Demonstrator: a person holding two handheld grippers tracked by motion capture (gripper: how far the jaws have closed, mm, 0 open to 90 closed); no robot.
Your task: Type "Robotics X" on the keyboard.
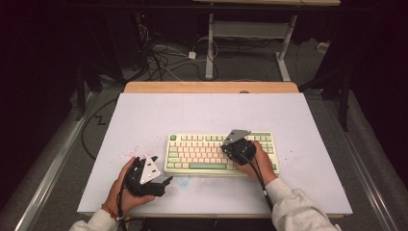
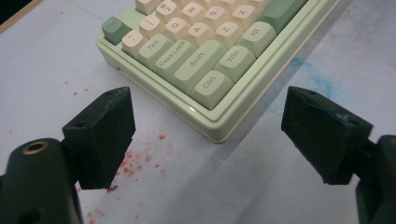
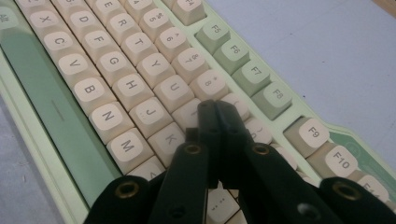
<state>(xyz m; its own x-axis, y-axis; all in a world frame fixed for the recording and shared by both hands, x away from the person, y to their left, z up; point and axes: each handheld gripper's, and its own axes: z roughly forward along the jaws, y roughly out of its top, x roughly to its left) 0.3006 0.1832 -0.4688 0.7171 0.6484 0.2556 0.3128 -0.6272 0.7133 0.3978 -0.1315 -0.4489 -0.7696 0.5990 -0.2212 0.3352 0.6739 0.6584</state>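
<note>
A pale green keyboard (image 1: 202, 153) with cream and green keys lies flat in the middle of the white table top. My right gripper (image 1: 236, 147) hovers over its right half, jaws pressed together with nothing between them. In the right gripper view the right gripper's (image 3: 212, 106) shut tips sit just above the keyboard's (image 3: 116, 84) cream keys, near I and O. My left gripper (image 1: 166, 182) rests on the table just off the keyboard's front left corner. In the left gripper view the left gripper (image 2: 208, 123) is wide open and faces the keyboard's (image 2: 210, 70) Ctrl corner.
The white board (image 1: 211, 113) covers a wooden table whose far edge shows. Red specks (image 2: 140, 158) and a blue smudge (image 2: 308, 74) mark the surface near the keyboard. Cables and desk legs lie on the floor beyond.
</note>
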